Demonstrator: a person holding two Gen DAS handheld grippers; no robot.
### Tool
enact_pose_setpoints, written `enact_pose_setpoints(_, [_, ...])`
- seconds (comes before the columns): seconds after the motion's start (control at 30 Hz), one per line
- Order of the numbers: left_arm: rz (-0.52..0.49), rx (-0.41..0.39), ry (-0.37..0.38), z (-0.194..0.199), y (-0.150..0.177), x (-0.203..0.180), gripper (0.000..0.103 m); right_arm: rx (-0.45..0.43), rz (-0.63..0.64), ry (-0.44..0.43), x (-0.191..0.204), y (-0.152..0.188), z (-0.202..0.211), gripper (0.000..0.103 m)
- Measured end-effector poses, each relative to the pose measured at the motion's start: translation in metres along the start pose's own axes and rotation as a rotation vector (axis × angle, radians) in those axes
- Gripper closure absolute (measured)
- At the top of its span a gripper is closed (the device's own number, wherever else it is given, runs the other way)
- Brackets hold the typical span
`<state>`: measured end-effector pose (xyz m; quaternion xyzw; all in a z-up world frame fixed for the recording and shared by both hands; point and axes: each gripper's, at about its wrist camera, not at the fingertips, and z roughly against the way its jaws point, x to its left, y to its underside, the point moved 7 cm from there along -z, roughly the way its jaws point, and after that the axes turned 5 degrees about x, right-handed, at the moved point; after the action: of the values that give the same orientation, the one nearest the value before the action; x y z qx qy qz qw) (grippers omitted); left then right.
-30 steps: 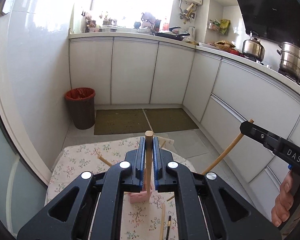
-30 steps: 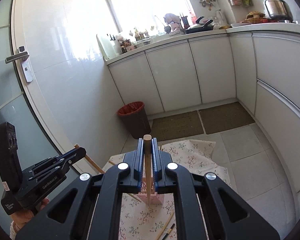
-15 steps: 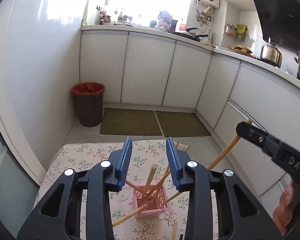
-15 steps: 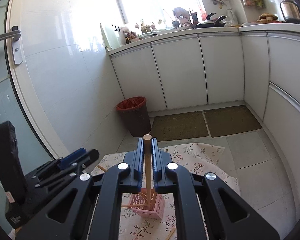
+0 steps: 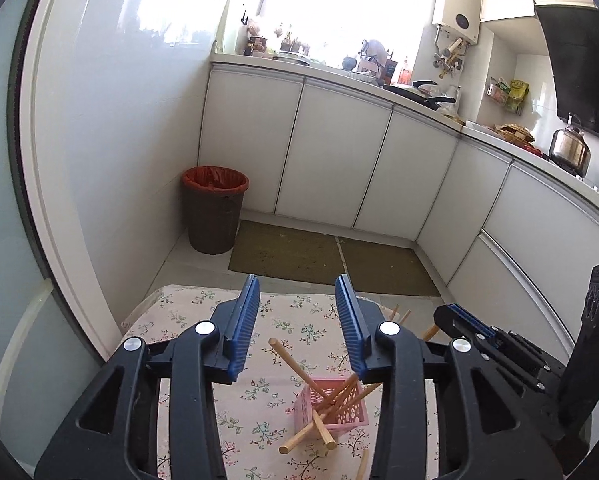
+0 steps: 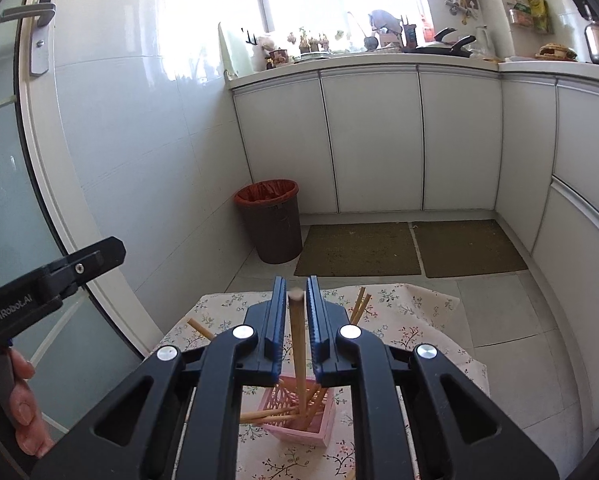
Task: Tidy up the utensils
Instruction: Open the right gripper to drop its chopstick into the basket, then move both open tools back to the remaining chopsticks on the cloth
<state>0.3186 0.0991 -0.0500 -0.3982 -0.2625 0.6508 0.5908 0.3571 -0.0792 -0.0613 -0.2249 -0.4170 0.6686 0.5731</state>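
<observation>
A pink lattice basket stands on a floral-cloth table and holds several wooden chopsticks, some sticking out of its sides. My left gripper is open and empty, raised above and behind the basket. My right gripper stands over the basket with one wooden chopstick upright between its pads; the jaws stand slightly apart from it and its lower end is inside the basket. The right gripper's body shows in the left wrist view.
Loose chopsticks lie on the cloth near the basket and at the table's far edge. A brown bin with a red liner stands on the floor by white cabinets. Two mats lie beyond the table.
My left gripper opened, dropped its chopstick into the basket and drew back and up. My right gripper lowered its chopstick into the basket and its jaws have loosened.
</observation>
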Motion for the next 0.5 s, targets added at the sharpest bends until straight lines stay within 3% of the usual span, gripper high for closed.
enact_pose_setpoints(0.07, [-0.005, -0.022, -0.016, 0.006, -0.002, 0.001, 0.058, -0.01, -0.001, 0.014, 0.0, -0.003, 0.003, 0.081])
enact_pose_setpoints(0.23, [-0.017, -0.033, -0.022, 0.012, -0.005, 0.0, 0.057, -0.053, 0.01, 0.068, 0.0, -0.014, 0.025, 0.076])
enact_pose_setpoints(0.33, [-0.034, -0.034, -0.031, 0.018, -0.005, -0.006, 0.054, -0.079, -0.001, 0.117, -0.006, -0.017, 0.043, 0.061])
enact_pose_setpoints(0.4, [-0.047, -0.045, -0.035, 0.025, -0.004, -0.01, 0.043, -0.088, -0.013, 0.159, -0.011, -0.016, 0.053, 0.051])
enact_pose_setpoints(0.5, [-0.063, -0.064, -0.038, 0.037, -0.002, -0.018, 0.036, -0.093, -0.056, 0.199, -0.022, -0.012, 0.07, 0.036])
